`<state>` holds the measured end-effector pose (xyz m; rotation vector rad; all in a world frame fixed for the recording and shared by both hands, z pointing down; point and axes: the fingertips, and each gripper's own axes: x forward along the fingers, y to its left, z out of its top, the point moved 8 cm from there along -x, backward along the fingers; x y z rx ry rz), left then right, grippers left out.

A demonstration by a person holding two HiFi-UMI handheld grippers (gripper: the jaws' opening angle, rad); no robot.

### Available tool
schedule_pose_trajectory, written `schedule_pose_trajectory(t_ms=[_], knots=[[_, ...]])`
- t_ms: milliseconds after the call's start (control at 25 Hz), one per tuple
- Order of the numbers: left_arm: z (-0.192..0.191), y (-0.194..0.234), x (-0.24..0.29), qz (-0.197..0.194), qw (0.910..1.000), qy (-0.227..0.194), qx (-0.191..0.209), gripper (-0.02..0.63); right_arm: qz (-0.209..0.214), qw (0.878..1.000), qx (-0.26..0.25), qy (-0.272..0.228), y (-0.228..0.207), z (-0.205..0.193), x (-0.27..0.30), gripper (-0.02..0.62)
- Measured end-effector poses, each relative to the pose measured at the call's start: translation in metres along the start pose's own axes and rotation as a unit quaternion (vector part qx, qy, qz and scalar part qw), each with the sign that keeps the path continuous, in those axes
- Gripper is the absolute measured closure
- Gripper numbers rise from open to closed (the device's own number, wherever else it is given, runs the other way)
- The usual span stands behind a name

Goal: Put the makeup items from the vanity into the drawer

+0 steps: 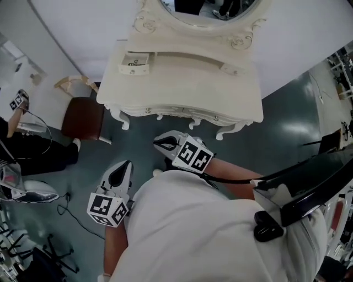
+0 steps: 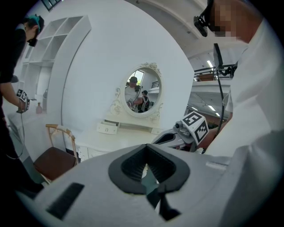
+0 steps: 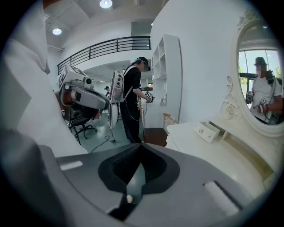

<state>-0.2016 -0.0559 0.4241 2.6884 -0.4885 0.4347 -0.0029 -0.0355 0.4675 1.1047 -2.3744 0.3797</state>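
A white vanity with an oval mirror stands ahead of me. Its small upper-left drawer is pulled open, and something small and dark shows inside, too small to name. I make out no makeup items on the top. My left gripper hangs low in front of the vanity's left legs, shut and holding nothing. My right gripper is just below the vanity's front edge, also shut and holding nothing. The left gripper view looks over closed jaws at the vanity and the right gripper. The right gripper view shows closed jaws beside the drawer.
A chair with a brown seat stands left of the vanity. A person in black stands by white shelves further left, holding a marker cube. Cables lie on the green floor, and equipment stands behind me.
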Motion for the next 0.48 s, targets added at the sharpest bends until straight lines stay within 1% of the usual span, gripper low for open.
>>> schedule_pose_trajectory(t_ms=[240,480], knots=[[0.000,0.004,0.007,-0.004,1.0000,0.003,-0.002,0.603,-0.003,1.000,0.004,0.001,-0.006,-0.003,0.001,0.595],[0.001,0.004,0.015,0.003,0.9999,0.009,-0.007,0.603,0.004,1.000,-0.003,-0.002,-0.015,-0.004,0.003,0.595]])
